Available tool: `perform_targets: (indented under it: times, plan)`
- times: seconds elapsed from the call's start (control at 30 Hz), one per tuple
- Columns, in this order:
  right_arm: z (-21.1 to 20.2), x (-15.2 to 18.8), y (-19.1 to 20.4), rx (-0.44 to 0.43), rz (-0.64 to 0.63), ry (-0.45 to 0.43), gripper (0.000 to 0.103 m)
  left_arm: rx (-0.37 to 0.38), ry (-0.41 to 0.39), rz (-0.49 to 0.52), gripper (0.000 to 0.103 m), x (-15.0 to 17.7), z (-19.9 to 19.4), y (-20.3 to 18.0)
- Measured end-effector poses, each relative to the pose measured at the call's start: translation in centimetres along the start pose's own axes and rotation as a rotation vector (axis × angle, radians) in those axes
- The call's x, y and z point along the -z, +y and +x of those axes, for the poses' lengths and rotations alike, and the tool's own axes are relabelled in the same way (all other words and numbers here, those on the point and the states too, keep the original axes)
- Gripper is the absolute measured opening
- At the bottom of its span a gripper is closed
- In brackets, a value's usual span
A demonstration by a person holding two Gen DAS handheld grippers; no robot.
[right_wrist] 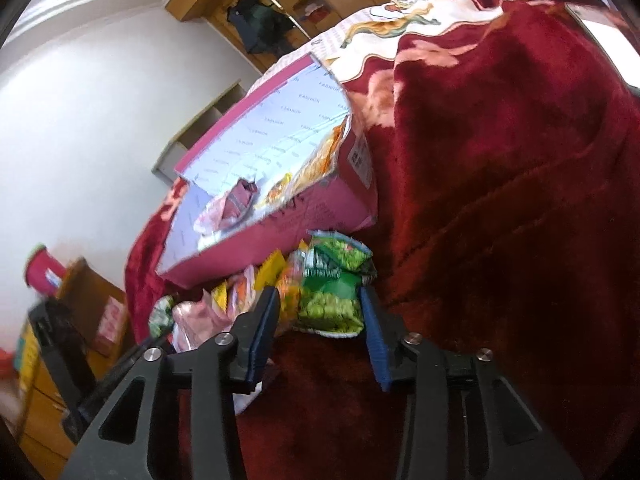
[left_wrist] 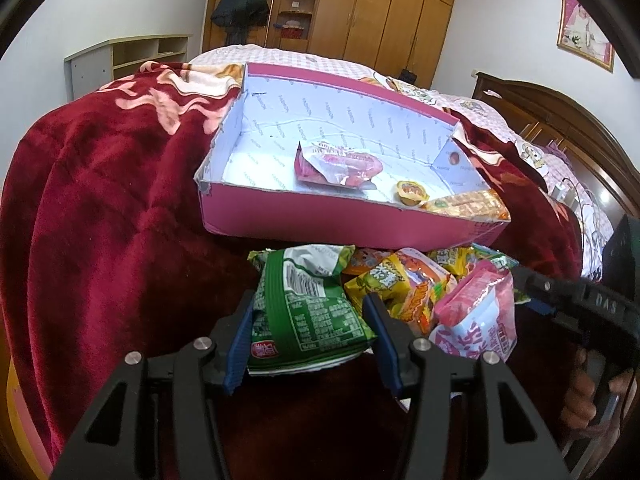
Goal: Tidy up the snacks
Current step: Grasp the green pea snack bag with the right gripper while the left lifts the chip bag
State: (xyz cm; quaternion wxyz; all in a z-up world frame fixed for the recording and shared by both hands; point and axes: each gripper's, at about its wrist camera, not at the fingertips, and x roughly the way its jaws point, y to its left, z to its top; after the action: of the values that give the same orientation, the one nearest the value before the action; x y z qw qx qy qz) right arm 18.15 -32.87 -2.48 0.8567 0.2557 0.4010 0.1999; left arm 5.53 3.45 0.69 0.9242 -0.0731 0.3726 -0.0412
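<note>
A pink box (left_wrist: pixel 320 222) with a white inside lies on the red blanket; it holds a red snack packet (left_wrist: pixel 338 166), a small yellow cup (left_wrist: pixel 409 192) and an orange packet (left_wrist: pixel 468 205). A pile of snack packets (left_wrist: pixel 408 288) lies in front of the box. My left gripper (left_wrist: pixel 310 320) has its blue pads on both sides of a green packet (left_wrist: pixel 308 308). My right gripper (right_wrist: pixel 320 320) is open, its fingers around the near end of a green pea packet (right_wrist: pixel 332 300). The box (right_wrist: pixel 312 220) and the pile (right_wrist: pixel 256 284) also show there. The right gripper's arm (left_wrist: pixel 580 296) shows at the right.
The red blanket (left_wrist: pixel 100 200) covers the bed. A wooden headboard (left_wrist: pixel 560 120) stands at the right, wardrobes (left_wrist: pixel 380 8) and a low shelf (left_wrist: pixel 128 56) at the back. In the right wrist view a wooden cabinet (right_wrist: pixel 80 312) stands at the left.
</note>
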Motion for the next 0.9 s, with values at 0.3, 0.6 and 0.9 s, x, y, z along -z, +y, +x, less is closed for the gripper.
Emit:
perform_targets:
  times: [0.3, 0.6, 0.9]
  plan:
    - [1.4, -0.4, 0.9, 0.093, -0.095, 0.006, 0.035, 0.001, -0.002, 0.006, 0.055, 0.0, 0.0, -0.2]
    - [-0.4, 0.0, 2.3, 0.125, -0.172, -0.068, 0.032, 0.002, -0.034, 0.011, 0.056, -0.8, -1.0, -0.3]
    - [-2.6, -0.6, 4.9, 0.151, -0.285, -0.155, 0.032, -0.006, -0.065, 0.029, 0.056, -2.9, -1.6, -0.3]
